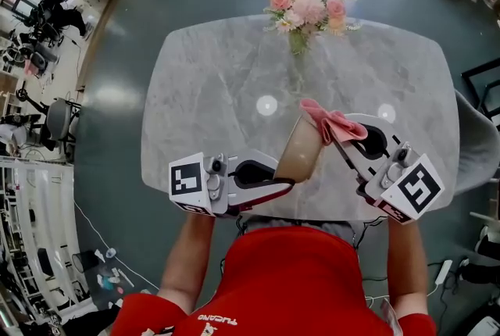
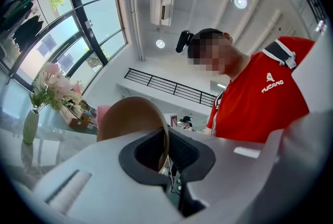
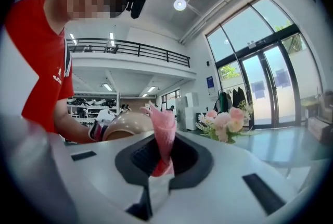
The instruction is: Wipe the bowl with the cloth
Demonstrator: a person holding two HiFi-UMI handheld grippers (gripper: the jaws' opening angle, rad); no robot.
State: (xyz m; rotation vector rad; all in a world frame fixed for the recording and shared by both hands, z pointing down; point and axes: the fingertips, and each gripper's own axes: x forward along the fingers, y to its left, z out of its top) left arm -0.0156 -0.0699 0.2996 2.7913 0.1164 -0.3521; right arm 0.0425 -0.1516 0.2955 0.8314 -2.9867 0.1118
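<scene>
A tan bowl [image 1: 301, 151] is held tilted on its side above the table's near edge. My left gripper [image 1: 291, 182] is shut on the bowl's rim; in the left gripper view the thin rim [image 2: 164, 150] stands between the dark pads. A pink cloth [image 1: 332, 123] rests against the bowl's upper right edge, and my right gripper [image 1: 344, 141] is shut on it. In the right gripper view the cloth [image 3: 163, 132] rises in a twisted strip from the jaws, with the bowl [image 3: 127, 125] just behind it to the left.
A glass vase of pink flowers [image 1: 306, 10] stands at the far middle of the grey marble table [image 1: 219, 76]. A grey chair [image 1: 473, 147] sits off the table's right side. The person's red-shirted body is close to the near edge.
</scene>
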